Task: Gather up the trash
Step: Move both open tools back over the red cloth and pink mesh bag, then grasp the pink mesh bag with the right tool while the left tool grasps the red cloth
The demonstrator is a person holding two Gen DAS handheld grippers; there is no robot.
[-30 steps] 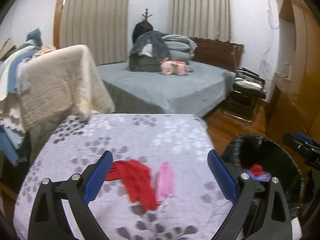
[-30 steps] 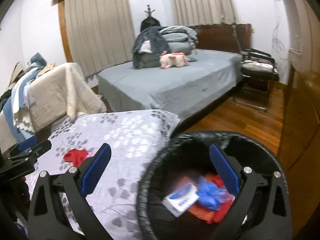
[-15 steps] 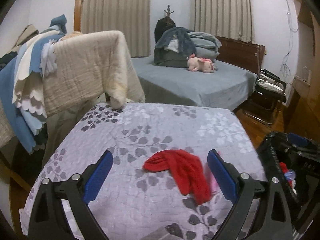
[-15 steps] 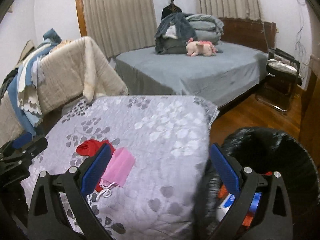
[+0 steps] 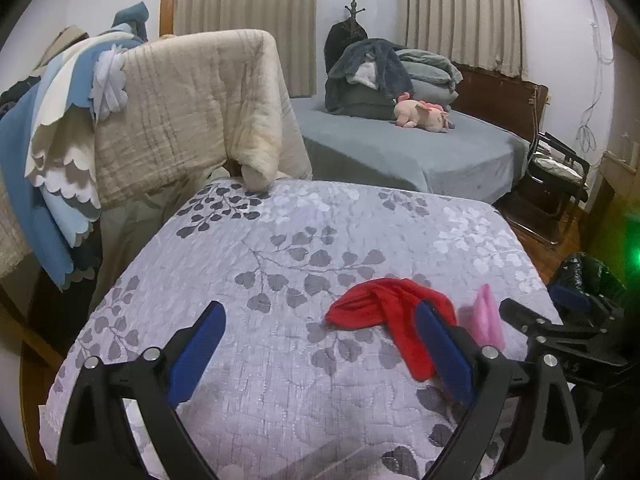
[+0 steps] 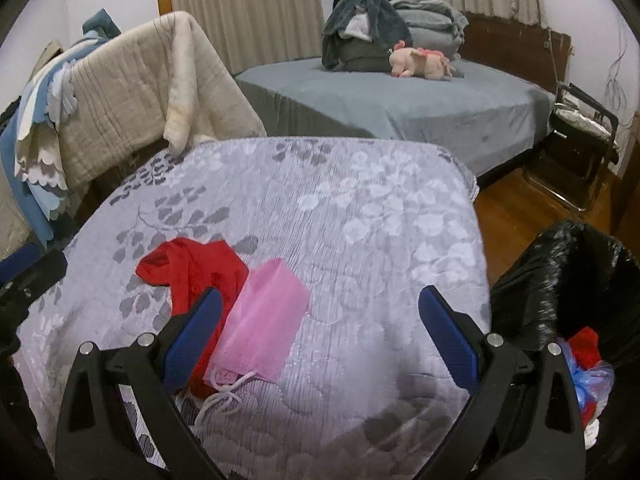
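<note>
A red cloth (image 5: pixel 390 310) (image 6: pixel 192 268) and a pink face mask (image 6: pixel 266 322) (image 5: pixel 486 316) with white ear loops lie on the lilac leaf-patterned cover of the table (image 6: pixel 340 208). My left gripper (image 5: pixel 320 356) is open and empty, low over the table, with the red cloth at its right finger. My right gripper (image 6: pixel 320 336) is open and empty, with the mask just inside its left finger. It also shows in the left wrist view (image 5: pixel 560 320). A bin lined with a black bag (image 6: pixel 568 280) stands right of the table and holds red and blue trash.
A chair draped with a cream blanket (image 5: pixel 192 108) and blue-white cloths stands behind the table on the left. A grey bed (image 6: pixel 400 104) with piled clothes and a pink plush toy (image 6: pixel 422 64) lies beyond. A folding chair (image 6: pixel 580 152) stands on the wooden floor at right.
Both grippers have swung left from the bin towards the table. The red cloth has moved from centre to the left gripper's right finger. The bin has slid to the right edge of both views.
</note>
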